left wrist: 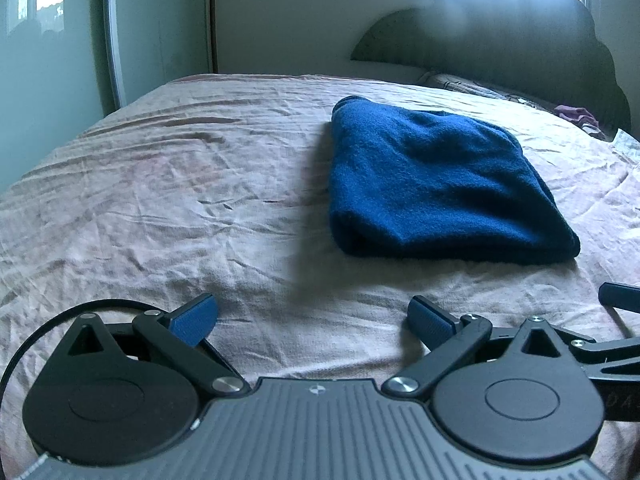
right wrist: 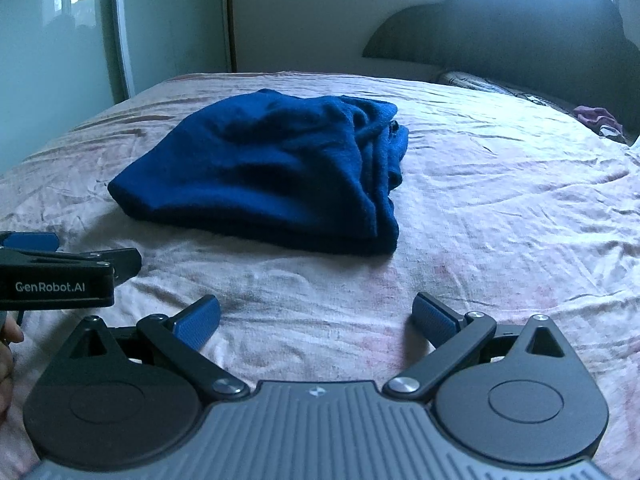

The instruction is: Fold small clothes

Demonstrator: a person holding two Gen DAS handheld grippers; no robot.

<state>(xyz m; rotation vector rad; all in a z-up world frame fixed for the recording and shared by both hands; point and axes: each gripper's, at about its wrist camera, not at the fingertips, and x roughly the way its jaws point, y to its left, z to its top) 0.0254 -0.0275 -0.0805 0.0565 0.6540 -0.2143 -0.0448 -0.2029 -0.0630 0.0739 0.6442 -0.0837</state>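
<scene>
You have bare bed sheet [right wrist: 500, 208] right of the folded blue garment [right wrist: 272, 172] and nearer than it. The left tool [right wrist: 56, 264] crowds your near left; the headboard [right wrist: 520, 32] closes the far side.

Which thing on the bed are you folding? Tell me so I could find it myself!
Look at the big bed with the wrinkled pale pink sheet. Near its middle lies a folded, fuzzy dark blue knit garment. It is the only blue cloth there; the small purple bundle sits far off by the headboard.
</scene>
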